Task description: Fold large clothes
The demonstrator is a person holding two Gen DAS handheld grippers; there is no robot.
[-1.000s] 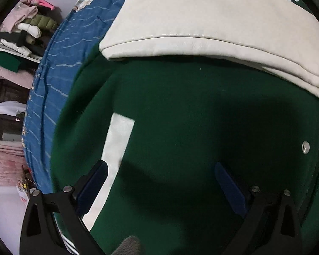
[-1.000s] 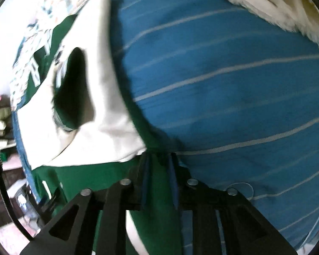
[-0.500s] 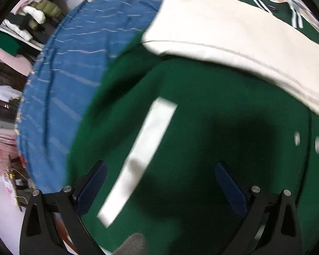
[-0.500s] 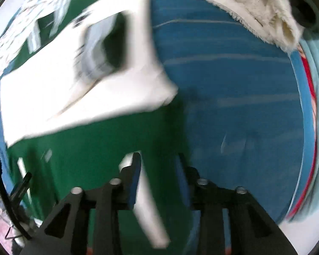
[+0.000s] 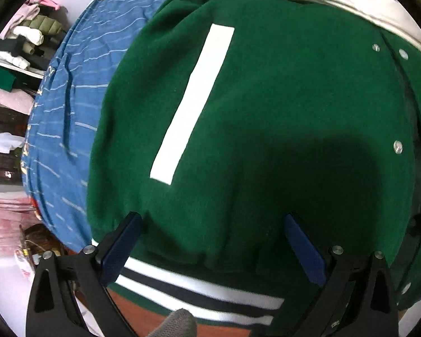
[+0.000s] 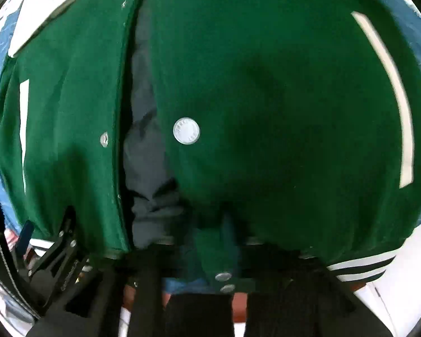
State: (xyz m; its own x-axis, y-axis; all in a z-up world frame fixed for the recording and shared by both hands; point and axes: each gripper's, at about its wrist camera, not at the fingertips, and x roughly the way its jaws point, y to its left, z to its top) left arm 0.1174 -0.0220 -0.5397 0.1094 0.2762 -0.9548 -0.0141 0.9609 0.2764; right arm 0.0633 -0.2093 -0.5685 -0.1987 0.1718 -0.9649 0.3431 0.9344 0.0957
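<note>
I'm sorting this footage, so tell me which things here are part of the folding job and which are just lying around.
Part of the job:
jacket, green with white stripes
left gripper, open over its hem
right gripper, at the front edge; grip unclear
blue sheet under the jacket

Just lying about:
piled clothes on shelves, far left
pink fabric, lower left

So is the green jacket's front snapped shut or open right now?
Open. In the right wrist view the green jacket has its two front edges parted, dark lining showing between them, and the snaps unfastened.
</note>
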